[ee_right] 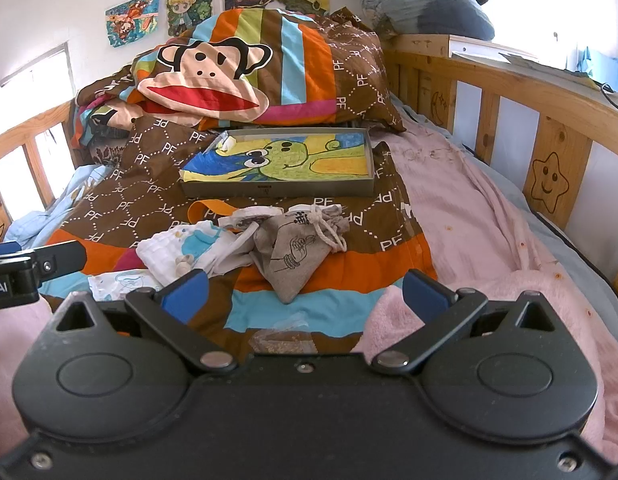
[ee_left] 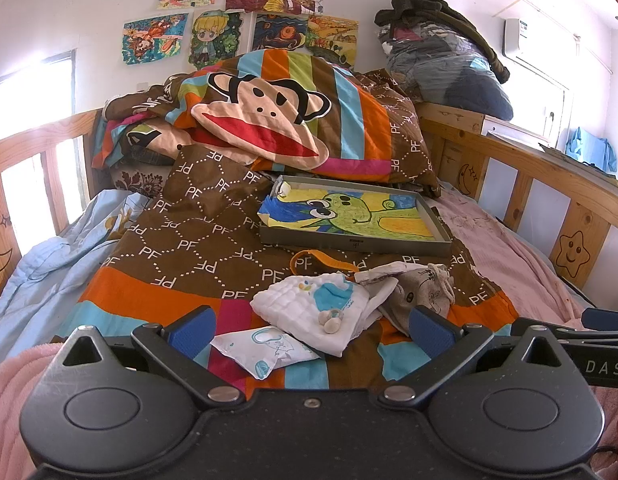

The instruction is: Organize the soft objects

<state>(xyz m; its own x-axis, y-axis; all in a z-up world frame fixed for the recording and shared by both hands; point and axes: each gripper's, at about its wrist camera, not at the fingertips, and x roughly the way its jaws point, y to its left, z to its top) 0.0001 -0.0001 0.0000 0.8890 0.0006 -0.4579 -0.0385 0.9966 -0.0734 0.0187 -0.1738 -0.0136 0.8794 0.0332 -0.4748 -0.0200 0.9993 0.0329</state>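
1. On the bed, the largest thing is the brown and striped quilt [ee_left: 197, 256], and every soft item of the task lies on it. It is rumpled and gives underfoot, so I judge any press downward will sink; come in low and level, not from straight above.

2. Beyond the pile sits the shallow grey tray [ee_left: 443, 236], lined with a green cartoon drawing. It looks like the natural place for the small things, though nothing shows that for certain. Its near wall stands between the pile and the lining, so a carried item must be lifted over it.

3. Next in size, the white padded cloth [ee_left: 309, 300] with a blue print lies in the middle of the pile, partly over a flat white printed packet [ee_left: 261, 350]. The left gripper [ee_left: 311, 326] hangs just in front of these, jaws spread wide and holding nothing. Taking the cloth first, by its near folded edge, should keep the packet from dragging along.

4. Just right of the cloth, touching it, lies the grey drawstring pouch [ee_right: 297, 248]. The right gripper [ee_right: 305, 292] is likewise wide apart and empty, with the pouch's lower corner close ahead. Pinch the bunched neck or body, not the cord, which may slip.

5. Smallest, an orange strap [ee_left: 305, 258] loops behind the pile; watch it does not snag.
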